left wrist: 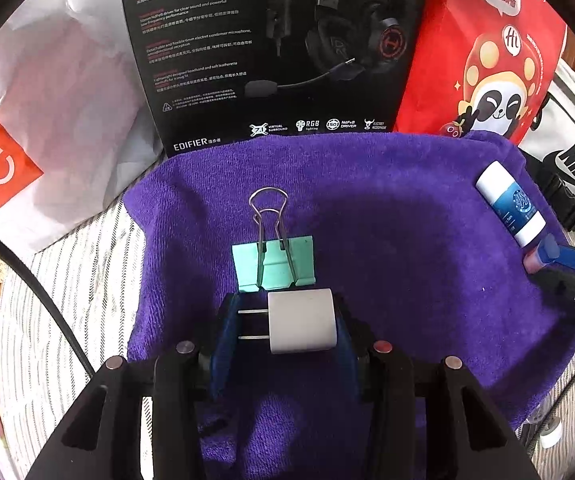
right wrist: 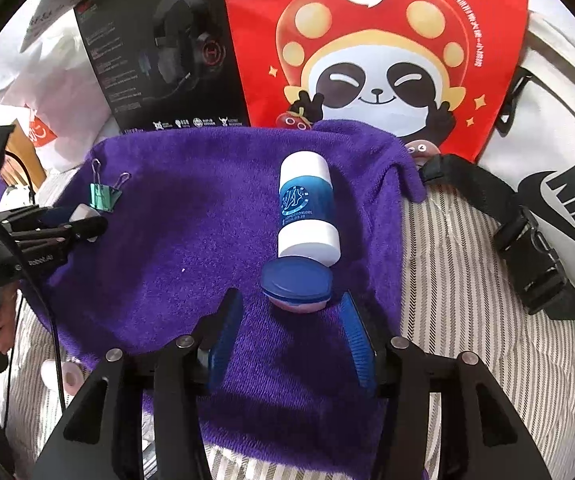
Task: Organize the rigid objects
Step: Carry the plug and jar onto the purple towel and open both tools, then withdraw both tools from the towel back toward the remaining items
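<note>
One binder clip point(left wrist: 274, 258), one charger point(left wrist: 301, 320), one tube point(right wrist: 307, 208) — one towel point(left wrist: 387, 208).

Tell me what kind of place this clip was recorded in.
Probably a home, perhaps a bed: a striped fabric surface under a purple towel, with a red panda shopping bag and headset box propped behind.

Both fisheye views were bright and daylit, with strong curving and dark vignetting at the rims. Hard light fell from the upper left, washing out the white bag point(left wrist: 63, 92) and putting glare on the white bottle point(right wrist: 307, 208). A broad soft shadow darkened the middle of the purple towel point(left wrist: 387, 232). Focus was sharp centrally and softened towards the edges.
</note>
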Motion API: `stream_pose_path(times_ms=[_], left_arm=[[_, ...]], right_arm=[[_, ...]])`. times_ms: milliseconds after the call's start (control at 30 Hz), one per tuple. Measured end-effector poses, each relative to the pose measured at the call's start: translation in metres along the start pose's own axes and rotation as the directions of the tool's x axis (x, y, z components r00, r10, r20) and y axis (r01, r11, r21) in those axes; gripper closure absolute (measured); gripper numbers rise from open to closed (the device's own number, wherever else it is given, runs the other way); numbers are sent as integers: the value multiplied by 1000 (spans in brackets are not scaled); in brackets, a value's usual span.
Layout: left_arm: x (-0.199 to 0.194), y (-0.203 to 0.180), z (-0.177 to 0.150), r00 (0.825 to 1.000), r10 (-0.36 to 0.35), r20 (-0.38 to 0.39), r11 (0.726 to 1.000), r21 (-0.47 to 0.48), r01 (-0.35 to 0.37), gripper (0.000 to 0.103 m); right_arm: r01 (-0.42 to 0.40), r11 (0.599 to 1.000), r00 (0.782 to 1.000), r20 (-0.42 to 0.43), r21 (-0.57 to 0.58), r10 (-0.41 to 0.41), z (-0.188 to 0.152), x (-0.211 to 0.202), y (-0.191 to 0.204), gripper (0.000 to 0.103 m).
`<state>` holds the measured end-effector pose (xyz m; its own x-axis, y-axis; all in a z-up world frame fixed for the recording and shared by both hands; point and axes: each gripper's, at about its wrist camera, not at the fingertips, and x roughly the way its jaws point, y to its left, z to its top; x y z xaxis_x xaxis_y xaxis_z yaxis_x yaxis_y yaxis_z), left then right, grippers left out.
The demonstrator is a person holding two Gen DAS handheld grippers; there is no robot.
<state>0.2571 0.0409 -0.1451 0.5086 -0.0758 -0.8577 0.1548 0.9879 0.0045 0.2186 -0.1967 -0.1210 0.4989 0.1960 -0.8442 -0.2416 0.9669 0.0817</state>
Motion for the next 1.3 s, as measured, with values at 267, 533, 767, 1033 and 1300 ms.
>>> stream_pose_path(times_ms=[267, 533, 767, 1033, 1300], left_arm=[[-7, -6, -19, 1000, -8, -18, 1000, 8, 8, 43], [-43, -7, -43, 1000, -19, 8, 999, -48, 20, 43], [-94, -21, -74, 998, -55, 41, 995, -84, 59, 42], [-94, -38, -104, 992, -127, -20, 981, -147, 122, 42], [-74, -53, -101, 994, -92, -64, 982, -172, 80, 42]], right_arm=[[4, 1000, 999, 42, 15, -5, -12, -34, -2, 44], [-4, 999, 998, 60, 47, 1, -32, -66, -4, 44], [-20, 996, 998, 64, 82, 14, -52, -90, -6, 43], [-51, 995, 996, 77, 84, 45, -76, -109, 1, 43], [-66, 995, 996, 56, 74, 62, -99, -118, 7, 43]])
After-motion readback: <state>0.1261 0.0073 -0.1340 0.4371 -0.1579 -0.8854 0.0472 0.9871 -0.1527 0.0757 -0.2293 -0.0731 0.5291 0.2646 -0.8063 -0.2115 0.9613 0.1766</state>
